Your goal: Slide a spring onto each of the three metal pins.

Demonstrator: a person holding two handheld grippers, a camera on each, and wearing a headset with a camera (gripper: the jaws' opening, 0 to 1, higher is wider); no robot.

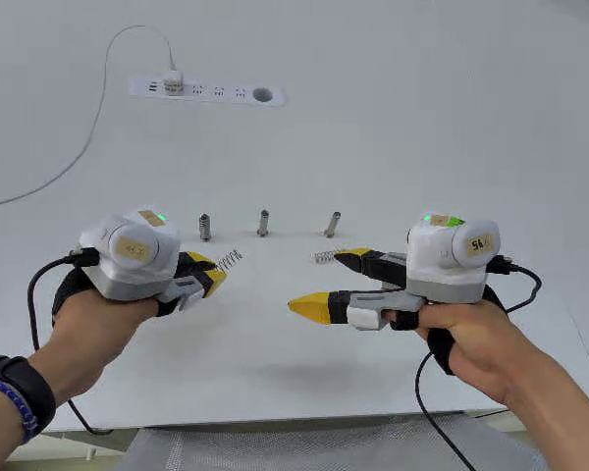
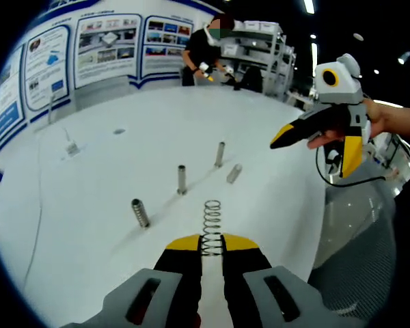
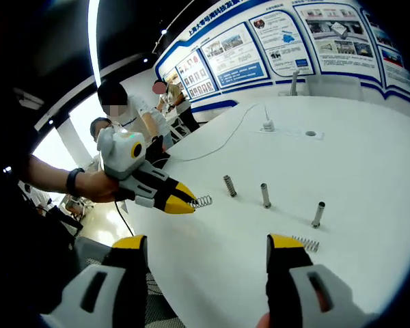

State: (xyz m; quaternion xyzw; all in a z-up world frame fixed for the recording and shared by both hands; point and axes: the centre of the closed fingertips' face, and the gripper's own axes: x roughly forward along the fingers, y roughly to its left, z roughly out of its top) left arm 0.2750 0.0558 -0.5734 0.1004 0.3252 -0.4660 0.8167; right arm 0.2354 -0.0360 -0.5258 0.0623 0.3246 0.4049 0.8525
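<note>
Three short silvery metal pins stand upright in one row on the smooth white tabletop [image 1: 275,343] in the head view: the left pin [image 1: 204,227] looks ribbed, with a coil round it, while the middle pin [image 1: 263,222] and right pin [image 1: 332,224] are bare and smooth. Two more thin wire coils show: the held spring [image 1: 230,259], pinched at one end in the closed yellow tips of the left gripper [image 1: 214,275], and the loose spring [image 1: 324,256], lying flat near the right pin, just beside the upper tip of the right gripper [image 1: 324,282], whose two black, yellow-tipped jaws stand wide apart on nothing. One long white power strip [image 1: 206,91] lies beyond. In the left gripper view the held spring [image 2: 211,219] juts forward from the shut tips, short of the pin row, with the loose spring [image 2: 234,173] past it. In the right gripper view the parted jaws frame three pins, the loose spring [image 3: 305,242] just beside one tip
</note>
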